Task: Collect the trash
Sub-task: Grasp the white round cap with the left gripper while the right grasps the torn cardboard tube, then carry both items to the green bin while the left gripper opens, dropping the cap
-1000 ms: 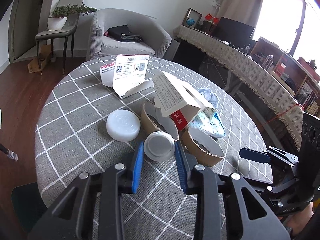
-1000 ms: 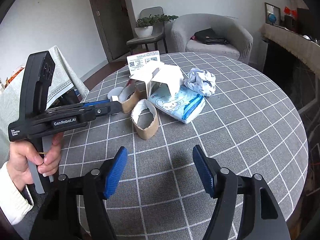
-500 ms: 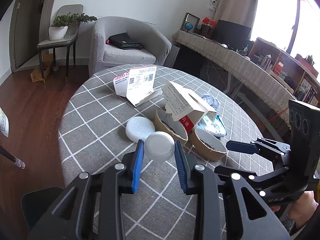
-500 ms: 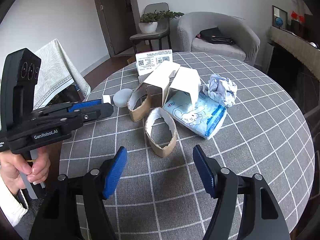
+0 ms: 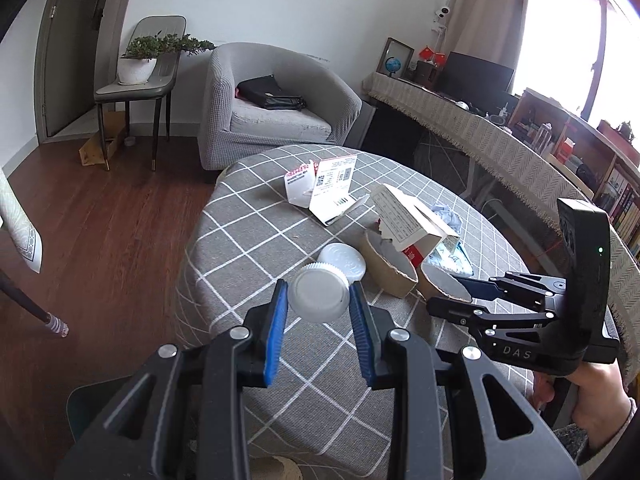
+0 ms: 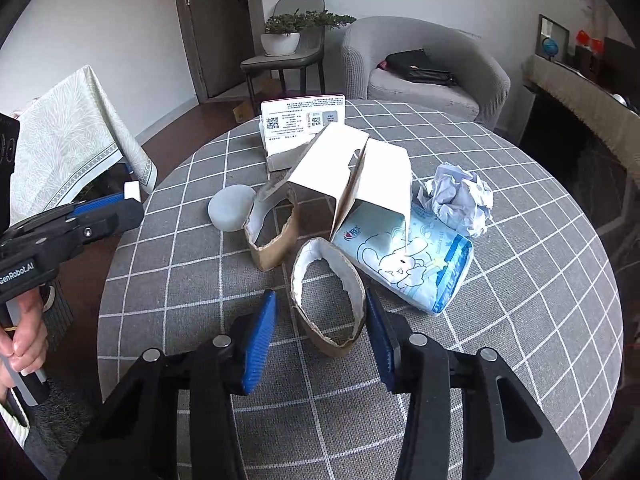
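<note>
Gripping a white cap (image 5: 318, 298), the left gripper (image 5: 319, 322) is carrying it clear of the table (image 6: 520, 320). The right gripper (image 6: 320, 328) has just been closing around the nearer cardboard ring (image 6: 328, 300), its right pad touching. Crowding beyond that ring: another ring (image 6: 274, 236), folded box (image 6: 360, 172), wipes pack (image 6: 408, 264), crumpled paper (image 6: 460, 198).

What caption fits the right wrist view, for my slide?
Right gripper, jaws just closing around a cardboard ring.
</note>
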`<control>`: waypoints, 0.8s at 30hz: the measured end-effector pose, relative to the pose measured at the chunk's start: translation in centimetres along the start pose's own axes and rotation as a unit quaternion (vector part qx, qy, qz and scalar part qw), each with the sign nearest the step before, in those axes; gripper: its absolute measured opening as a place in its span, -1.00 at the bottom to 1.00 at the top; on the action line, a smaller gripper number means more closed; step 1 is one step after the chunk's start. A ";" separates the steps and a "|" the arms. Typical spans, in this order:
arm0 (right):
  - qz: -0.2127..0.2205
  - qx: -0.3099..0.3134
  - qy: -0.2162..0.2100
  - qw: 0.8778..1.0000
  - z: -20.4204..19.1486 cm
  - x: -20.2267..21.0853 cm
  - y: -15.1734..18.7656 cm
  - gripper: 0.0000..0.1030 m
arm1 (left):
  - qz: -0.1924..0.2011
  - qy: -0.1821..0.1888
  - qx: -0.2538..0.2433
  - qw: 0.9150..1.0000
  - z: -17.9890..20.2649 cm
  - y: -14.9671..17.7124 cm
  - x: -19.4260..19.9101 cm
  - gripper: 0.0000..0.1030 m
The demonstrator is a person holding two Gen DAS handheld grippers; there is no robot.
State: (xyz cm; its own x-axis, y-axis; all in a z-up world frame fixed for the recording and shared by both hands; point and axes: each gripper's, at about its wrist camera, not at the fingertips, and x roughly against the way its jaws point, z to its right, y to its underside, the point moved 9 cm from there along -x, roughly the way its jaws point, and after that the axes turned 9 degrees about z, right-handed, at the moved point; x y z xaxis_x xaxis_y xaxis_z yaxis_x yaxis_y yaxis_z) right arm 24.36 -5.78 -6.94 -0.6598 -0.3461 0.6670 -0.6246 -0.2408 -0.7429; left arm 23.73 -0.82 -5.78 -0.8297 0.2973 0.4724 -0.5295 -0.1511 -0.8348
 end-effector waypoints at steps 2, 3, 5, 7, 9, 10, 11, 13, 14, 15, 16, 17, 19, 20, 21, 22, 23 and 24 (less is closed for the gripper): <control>-0.005 0.003 0.008 1.000 -0.1 -0.2 -0.1 -0.31 | 0.002 -0.003 0.002 1.000 -0.6 -0.1 0.5 -0.35; -0.007 0.003 0.010 1.000 -0.2 -0.2 -0.2 -0.32 | 0.003 -0.004 0.003 1.000 -0.8 -0.2 0.7 -0.35; -0.007 0.004 0.015 1.000 -0.5 0.2 -0.4 -0.33 | 0.005 -0.007 0.006 1.000 -1.4 -0.4 1.1 -0.36; -0.001 0.010 0.022 1.000 -0.8 0.8 -1.0 -0.33 | 0.007 -0.011 0.008 1.000 -2.0 -0.5 1.6 -0.35; 0.006 0.017 0.027 0.999 -1.3 1.5 -1.6 -0.33 | 0.008 -0.017 0.009 1.000 -2.6 -0.6 2.1 -0.35; 0.009 0.017 0.023 1.000 -1.7 1.7 -1.8 -0.33 | 0.008 -0.020 0.010 1.000 -3.0 -0.5 2.4 -0.35; 0.011 0.017 0.018 1.000 -2.0 1.8 -2.0 -0.33 | 0.006 -0.025 0.010 1.000 -3.5 -0.5 2.6 -0.35; 0.013 0.020 0.011 1.000 -3.0 1.8 -2.4 -0.33 | -0.003 -0.040 0.009 0.999 -4.4 -0.1 2.9 -0.35; 0.013 0.022 0.006 1.000 -3.5 1.6 -2.6 -0.33 | -0.008 -0.048 0.007 0.999 -4.9 0.2 2.9 -0.35; 0.013 0.023 0.000 1.000 -4.1 1.5 -2.8 -0.33 | -0.014 -0.058 0.004 0.998 -5.4 0.5 2.9 -0.35; 0.014 0.024 -0.005 1.000 -4.6 1.4 -3.0 -0.33 | -0.018 -0.066 0.002 0.998 -6.0 0.9 3.0 -0.35; 0.016 0.027 -0.011 0.999 -5.3 1.3 -3.3 -0.33 | -0.022 -0.072 0.000 0.997 -6.5 1.2 3.2 -0.35; 0.020 0.034 -0.019 0.999 -6.6 1.2 -3.9 -0.33 | -0.027 -0.082 -0.002 0.996 -7.6 1.7 3.5 -0.35; 0.021 0.035 -0.026 0.999 -7.3 1.2 -4.2 -0.33 | -0.031 -0.089 -0.004 0.996 -8.2 2.1 3.6 -0.35; 0.023 0.038 -0.033 0.998 -8.0 1.1 -4.4 -0.33 | -0.035 -0.096 -0.007 0.995 -8.9 2.4 3.7 -0.35; 0.024 0.040 -0.038 0.998 -8.5 1.1 -4.6 -0.33 | -0.039 -0.103 -0.008 0.994 -9.6 2.8 3.8 -0.35; 0.025 0.043 -0.043 0.998 -9.3 1.0 -4.9 -0.33 | -0.044 -0.108 -0.006 0.993 -10.2 3.3 3.9 -0.35; 0.025 0.046 -0.050 0.997 -10.0 0.8 -5.1 -0.33 | -0.053 -0.115 -0.002 0.992 -10.9 3.8 3.9 -0.35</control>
State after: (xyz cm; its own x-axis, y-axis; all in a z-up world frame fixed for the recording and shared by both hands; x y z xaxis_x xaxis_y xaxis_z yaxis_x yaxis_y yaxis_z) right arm 22.78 4.22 -2.05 -0.6419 -0.4476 0.6226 -0.5477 -0.3006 -0.7808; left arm 20.45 10.07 -10.23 -0.7886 0.0873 0.6086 -0.6148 -0.1260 -0.7786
